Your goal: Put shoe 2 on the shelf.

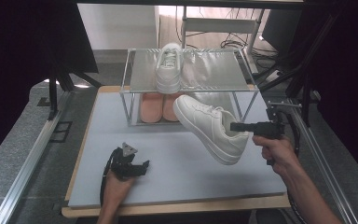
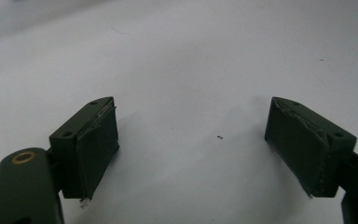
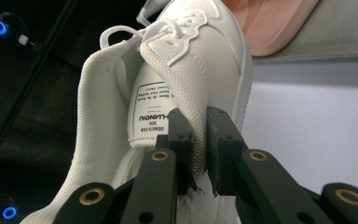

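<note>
The right gripper [image 1: 237,126] is clamped on the collar of a white shoe [image 1: 210,128] held above the table [image 1: 168,158], its toe aimed at the rack [image 1: 200,70] ahead, where 1 matching shoe [image 1: 168,67] sits, while the left gripper [image 2: 191,140] rests wide open and empty.

The left tongs [image 1: 144,164] lay low on the desk [image 1: 177,163], near its front edge, with the jaws wide apart and holding nothing. The right tongs [image 1: 233,126] were up above the desk's right side, jaws squeezed tight, held by the right hand [image 1: 275,149].
</note>
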The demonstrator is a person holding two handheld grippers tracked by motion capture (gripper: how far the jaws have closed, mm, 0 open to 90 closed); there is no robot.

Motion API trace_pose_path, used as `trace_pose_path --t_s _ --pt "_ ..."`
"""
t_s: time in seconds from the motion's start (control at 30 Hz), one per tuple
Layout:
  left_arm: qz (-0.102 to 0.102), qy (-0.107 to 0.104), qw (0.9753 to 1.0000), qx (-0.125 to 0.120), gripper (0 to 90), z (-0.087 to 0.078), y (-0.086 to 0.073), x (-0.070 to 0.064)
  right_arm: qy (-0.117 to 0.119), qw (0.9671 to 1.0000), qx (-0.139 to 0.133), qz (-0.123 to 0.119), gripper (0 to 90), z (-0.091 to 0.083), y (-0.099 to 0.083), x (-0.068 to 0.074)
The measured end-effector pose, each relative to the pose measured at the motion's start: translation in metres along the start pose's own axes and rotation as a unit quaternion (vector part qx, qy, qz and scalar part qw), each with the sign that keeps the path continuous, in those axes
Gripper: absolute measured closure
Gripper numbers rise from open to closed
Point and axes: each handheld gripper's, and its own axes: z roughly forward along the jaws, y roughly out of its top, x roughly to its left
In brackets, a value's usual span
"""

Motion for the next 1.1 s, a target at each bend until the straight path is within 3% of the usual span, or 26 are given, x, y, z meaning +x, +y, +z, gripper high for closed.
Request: trace_pose_path --t_s 0.27,0.6,0.8,1.1 --pt "0.0 -0.001 1.0 0.001 17.2 0.0 0.0 0.0 0.001 0.9994 -0.033 0.013 81.5 -0.021 0.013 0.006" --pt "0.0 -0.001 1.0 0.001 17.2 0.0 0.0 0.0 0.006 0.997 -0.074 0.024 81.4 -0.028 0.036 0.012" --pt "0.0 -0.001 1.0 0.001 17.3 0.0 0.0 0.0 -0.007 0.9951 -0.095 0.027 81.2 -0.022 0.052 0.013" --pt "0.0 0.0 1.0 0.0 17.3 0.0 0.0 0.0 -0.042 0.9914 -0.122 0.023 81.0 0.004 0.078 0.014"
